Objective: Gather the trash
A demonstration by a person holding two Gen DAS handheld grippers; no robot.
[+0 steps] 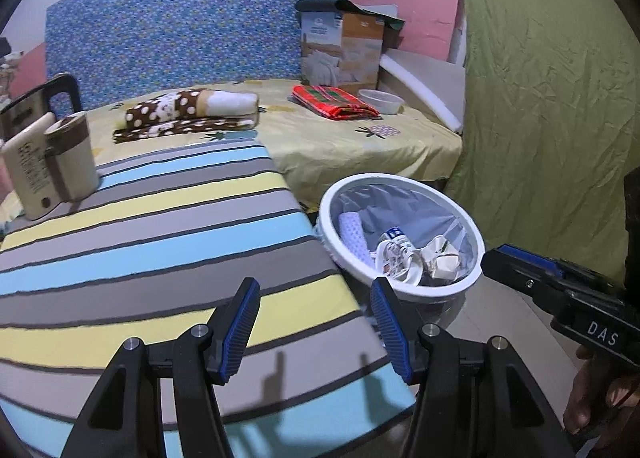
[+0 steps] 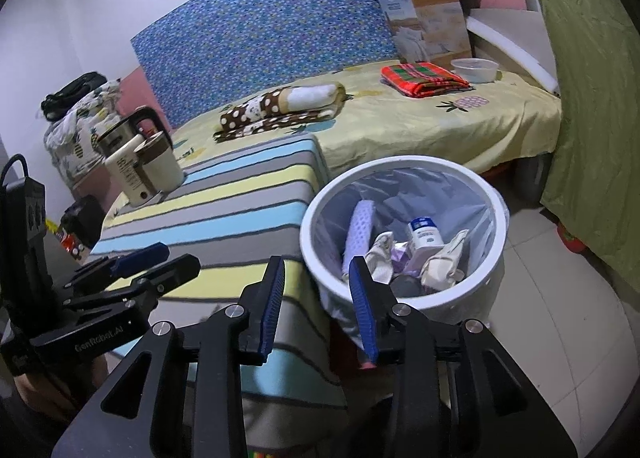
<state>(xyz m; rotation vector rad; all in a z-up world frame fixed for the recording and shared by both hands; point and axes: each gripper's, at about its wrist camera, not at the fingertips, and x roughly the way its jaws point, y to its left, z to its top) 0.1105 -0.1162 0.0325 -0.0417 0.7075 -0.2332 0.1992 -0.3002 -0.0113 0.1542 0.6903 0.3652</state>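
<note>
- The left hand-held gripper (image 1: 316, 292) hangs over the near edge of the striped table (image 1: 160, 242), its blue pads well apart with nothing between them.
- The right hand-held gripper (image 2: 316, 270) also stands with its pads apart and empty, at the near rim of the trash bin (image 2: 400, 165).
- The white bin sits on the tiled floor (image 2: 560, 318) just beside the table's corner, lined with a thin plastic bag.
- Trash lies inside it: a small white bottle (image 2: 424, 236) with a blue cap, crumpled paper (image 2: 442, 264), and a pale dotted pad (image 2: 360, 230) leaning on the bin's wall.
- A cream kettle (image 2: 146, 165) stands at the table's far left corner.
- Behind, a bed (image 2: 440, 125) with a yellow sheet carries a brown spotted blanket (image 2: 280, 105), a red folded cloth (image 2: 424, 77), a white bowl (image 2: 476, 69) and a cardboard box (image 2: 432, 17).
</note>
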